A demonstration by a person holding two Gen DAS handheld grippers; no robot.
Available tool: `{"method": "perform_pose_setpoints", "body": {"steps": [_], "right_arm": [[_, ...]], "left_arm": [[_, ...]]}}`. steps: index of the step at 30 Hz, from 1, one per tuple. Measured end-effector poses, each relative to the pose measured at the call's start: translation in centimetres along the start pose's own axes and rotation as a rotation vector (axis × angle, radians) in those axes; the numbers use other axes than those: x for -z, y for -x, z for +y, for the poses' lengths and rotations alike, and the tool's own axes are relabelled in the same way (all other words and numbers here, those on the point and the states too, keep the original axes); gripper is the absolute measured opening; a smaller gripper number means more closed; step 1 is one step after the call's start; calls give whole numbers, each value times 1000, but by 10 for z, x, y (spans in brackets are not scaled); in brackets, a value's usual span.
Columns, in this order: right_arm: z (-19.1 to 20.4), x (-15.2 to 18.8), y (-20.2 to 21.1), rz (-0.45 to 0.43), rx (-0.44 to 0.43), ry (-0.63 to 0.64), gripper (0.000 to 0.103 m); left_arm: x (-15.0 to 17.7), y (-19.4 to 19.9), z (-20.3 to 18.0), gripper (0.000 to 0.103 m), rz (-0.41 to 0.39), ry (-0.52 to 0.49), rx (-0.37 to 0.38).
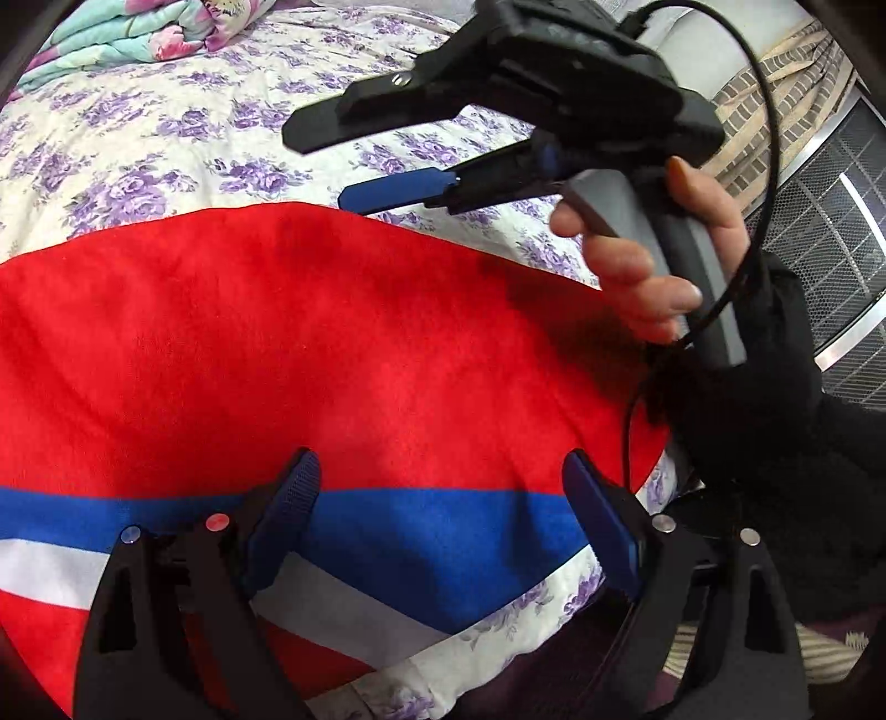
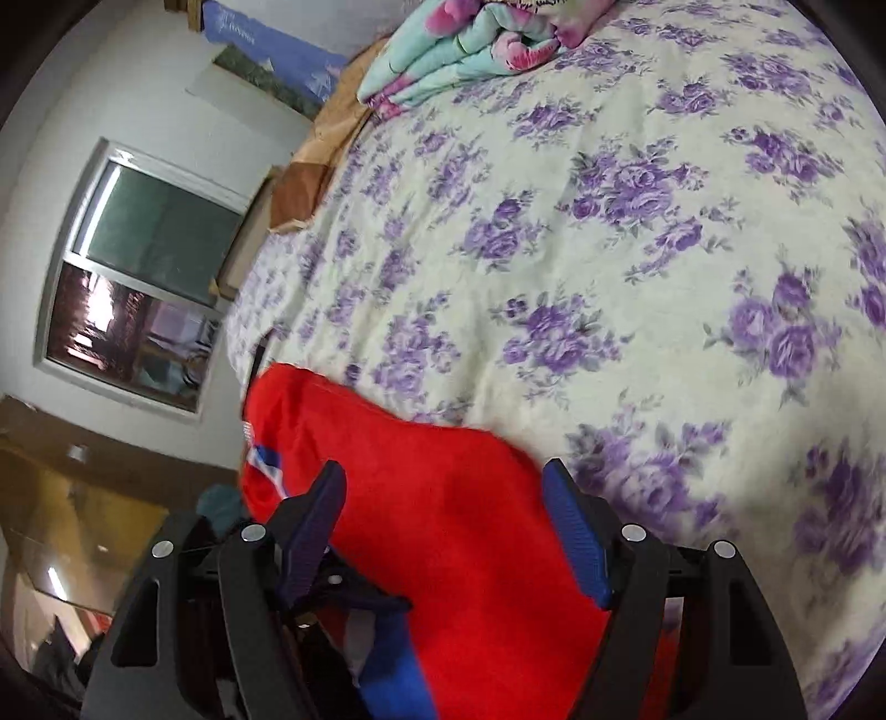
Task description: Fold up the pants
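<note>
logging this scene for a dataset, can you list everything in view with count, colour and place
red fleece pants with blue and white stripes: one, red, spread flat on the near part of the bed
floral bedsheet: one, cream with purple roses, covering the bed
folded patterned quilt: one, turquoise and pink, at the far end of the bed
window: one, white frame, in the wall past the bed's edge
black cable: one, hanging from the right gripper
left gripper: one, black with blue pads, jaws open above the striped part of the pants
right gripper: one, black with blue pads, jaws open, in the air above the sheet
hand: one, around the right gripper's grey handle, black sleeve
</note>
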State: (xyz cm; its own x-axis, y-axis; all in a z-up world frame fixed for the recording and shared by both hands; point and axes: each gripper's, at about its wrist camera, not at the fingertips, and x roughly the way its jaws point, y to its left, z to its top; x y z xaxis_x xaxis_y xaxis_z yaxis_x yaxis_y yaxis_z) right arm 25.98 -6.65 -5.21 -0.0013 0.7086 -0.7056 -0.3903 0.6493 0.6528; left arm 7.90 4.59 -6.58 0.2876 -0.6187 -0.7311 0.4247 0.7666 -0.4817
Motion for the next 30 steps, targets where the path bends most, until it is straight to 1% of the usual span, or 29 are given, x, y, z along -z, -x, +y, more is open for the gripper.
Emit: {"method": "perform_pose_setpoints", "body": {"steps": [2, 4, 9, 10, 12, 13, 16, 20, 23, 24, 26, 27, 28, 29, 30], "right_arm": [[-3, -1, -1, 30, 9, 10, 74], [-5, -4, -8, 62, -12, 7, 74], [9, 8, -10, 169, -142, 55, 77], [11, 9, -11, 194, -186, 52, 78], [11, 10, -13, 227, -231, 35, 81], [10, 10, -15, 244, -234, 31, 81], [5, 11, -23, 296, -205, 17, 81], [0, 5, -39, 344, -199, -16, 81], [6, -3, -52, 344, -257, -7, 81], [10, -7, -56, 320, -274, 5, 78], [11, -18, -53, 224, -289, 13, 74], [7, -21, -51, 190, -304, -6, 68], [1, -23, -49, 171, -317, -27, 64], [-8, -23, -47, 158, -339, -65, 55], [-12, -22, -47, 152, -332, -72, 45]], "left_arm": [[-1, 0, 1, 86, 4, -2, 4], [-1, 1, 2, 87, 6, -4, 7], [-2, 0, 6, 87, 7, 0, 15], [-2, 0, 7, 87, 7, 0, 16], [-2, 2, 9, 87, 8, -2, 17], [-1, 2, 10, 87, 8, -3, 18], [-2, 3, 12, 87, 7, -1, 22], [-5, 3, 11, 88, 7, 1, 20], [-5, 3, 11, 90, 4, 2, 21], [-4, 3, 11, 90, 3, 3, 21], [-3, 4, 12, 90, 1, 7, 21], [-3, 5, 13, 90, 0, 9, 21], [-4, 6, 13, 90, -2, 11, 21], [-4, 7, 14, 90, -5, 12, 23], [-3, 8, 15, 90, -7, 15, 25]]}}
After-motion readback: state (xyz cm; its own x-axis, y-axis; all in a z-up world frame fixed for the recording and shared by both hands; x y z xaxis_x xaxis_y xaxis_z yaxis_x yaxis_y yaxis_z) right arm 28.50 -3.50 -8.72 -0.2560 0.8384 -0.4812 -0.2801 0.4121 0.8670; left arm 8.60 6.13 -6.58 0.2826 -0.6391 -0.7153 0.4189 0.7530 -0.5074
